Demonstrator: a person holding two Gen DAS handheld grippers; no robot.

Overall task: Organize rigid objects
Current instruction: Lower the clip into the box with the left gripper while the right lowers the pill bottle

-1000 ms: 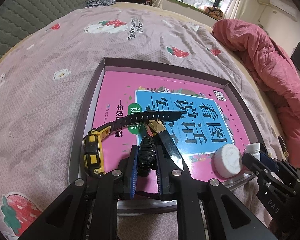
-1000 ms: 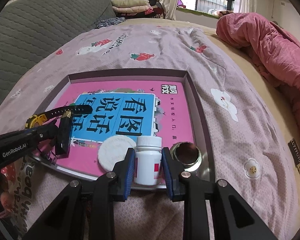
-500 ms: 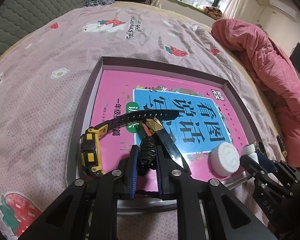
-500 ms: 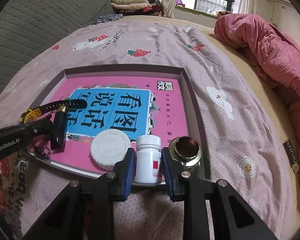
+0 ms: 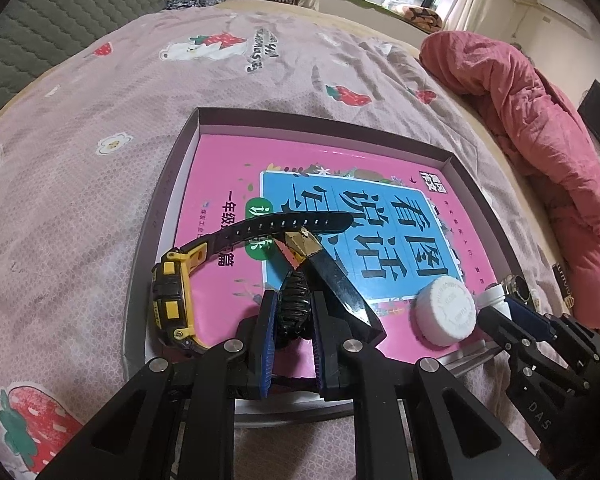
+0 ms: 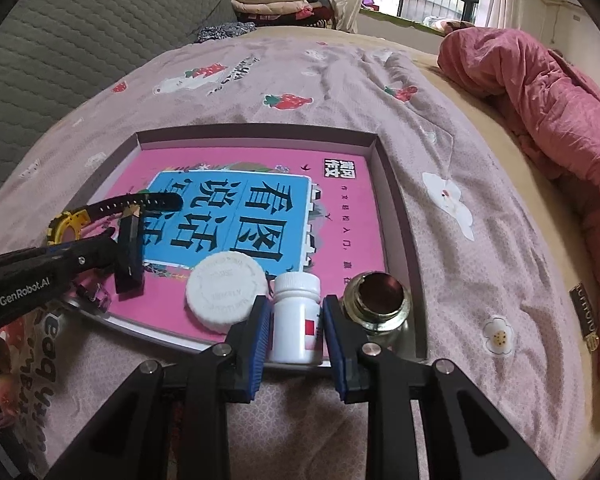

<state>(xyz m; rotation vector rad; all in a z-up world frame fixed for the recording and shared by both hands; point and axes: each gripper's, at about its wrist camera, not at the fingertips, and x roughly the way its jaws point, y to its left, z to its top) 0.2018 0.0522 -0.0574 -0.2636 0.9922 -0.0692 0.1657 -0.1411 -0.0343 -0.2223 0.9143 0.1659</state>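
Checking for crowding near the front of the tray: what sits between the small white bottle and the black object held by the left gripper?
A round white cap, lying flat on the pink book, seen in the right wrist view.

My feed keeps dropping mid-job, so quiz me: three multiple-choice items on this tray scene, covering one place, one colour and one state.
1. Where is the glass jar?
A. tray's near right corner
B. on the bedspread
C. on the watch

2. What colour is the watch case?
A. red
B. yellow and black
C. white

3. What is the right hand-held gripper doing?
A. hanging open
B. shut on the white bottle
C. shut on the white lid

Answers: 1 A, it stands inside the tray corner beside the bottle. 2 B, yellow body with black parts. 3 B, both blue pads press the bottle's sides.
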